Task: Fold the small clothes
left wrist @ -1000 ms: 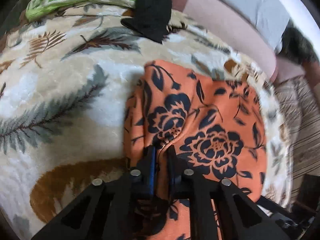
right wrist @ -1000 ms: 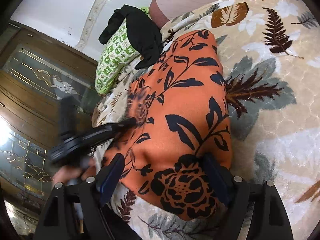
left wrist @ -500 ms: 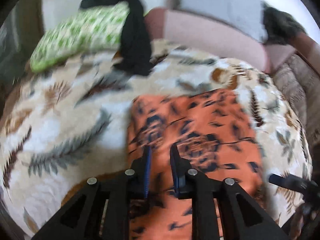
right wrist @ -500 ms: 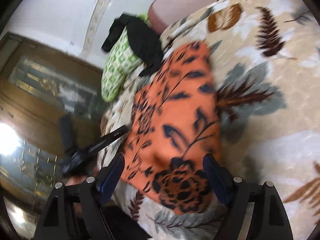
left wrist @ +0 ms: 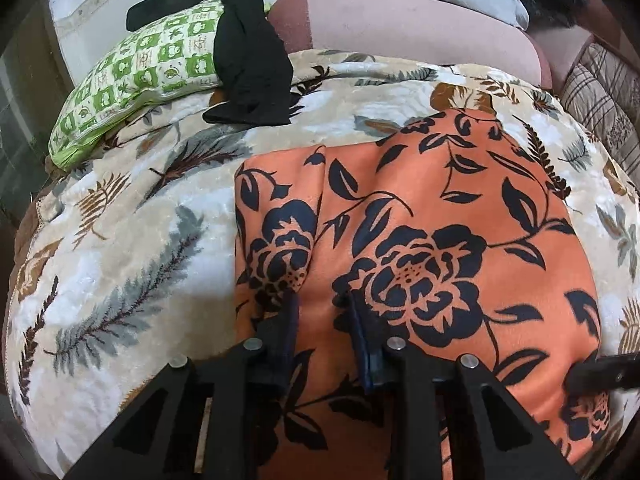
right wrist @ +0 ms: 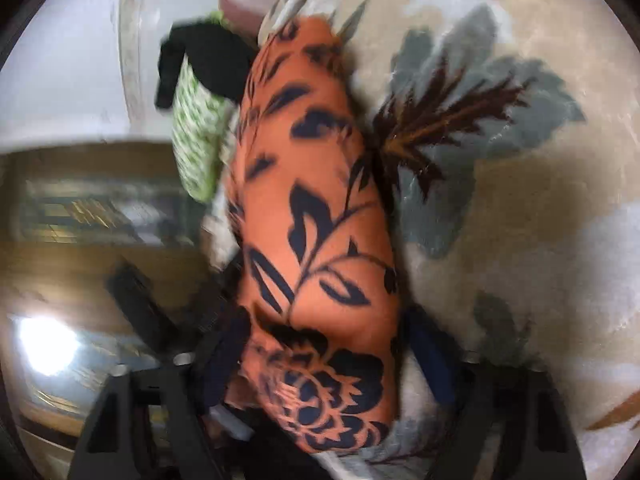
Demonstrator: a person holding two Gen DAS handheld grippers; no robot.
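Note:
An orange garment with black flowers (left wrist: pixel 420 240) lies spread flat on a leaf-patterned blanket (left wrist: pixel 120 240). My left gripper (left wrist: pixel 322 300) is open, its fingers resting over the garment's near left part with nothing between them. In the right wrist view the garment (right wrist: pixel 316 220) runs away from the camera. My right gripper (right wrist: pixel 324 364) is open wide, its fingers on either side of the garment's near end. The right gripper's tip shows at the right edge of the left wrist view (left wrist: pixel 600 372).
A black garment (left wrist: pixel 248 56) drapes over a green-and-white pillow (left wrist: pixel 136 80) at the far left. A person in pink (left wrist: pixel 420 28) lies along the far edge. A striped cushion (left wrist: pixel 600 92) sits far right. Wooden glazed doors (right wrist: pixel 80 220) stand beyond the bed's left side.
My left gripper let go of the pinched fabric, opened and pulled back. The garment now lies flatter. The right wrist view swung, with the gripper staying open around the near end.

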